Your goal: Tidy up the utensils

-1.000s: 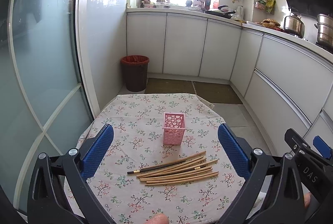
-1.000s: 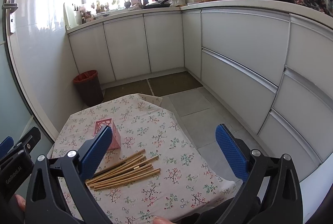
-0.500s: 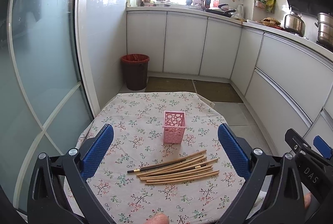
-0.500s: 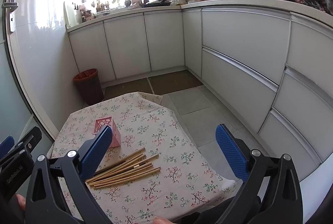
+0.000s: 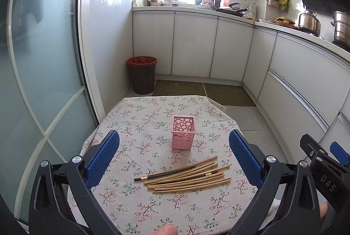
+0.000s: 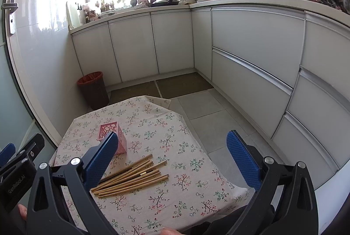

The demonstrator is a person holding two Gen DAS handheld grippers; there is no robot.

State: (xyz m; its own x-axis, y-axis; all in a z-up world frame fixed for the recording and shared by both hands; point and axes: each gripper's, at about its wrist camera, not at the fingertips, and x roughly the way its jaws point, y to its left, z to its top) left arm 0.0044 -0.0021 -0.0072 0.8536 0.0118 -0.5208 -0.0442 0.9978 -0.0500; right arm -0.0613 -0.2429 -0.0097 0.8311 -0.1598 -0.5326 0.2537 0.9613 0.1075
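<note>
While both grippers' jaws gape wide, pink perforated square plastic holder point(image 5: 183, 132) stands empty, wooden chopsticks point(image 5: 188, 177) loose at its 6 o'clock.

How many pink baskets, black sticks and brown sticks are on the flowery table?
Pink basket: 1
Dark chopsticks: 2
Light wooden chopsticks: about 8; they overlap, so the count is not certain
Total: about 11

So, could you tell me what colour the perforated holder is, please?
Pink holder, clearest in the left wrist view.
</note>
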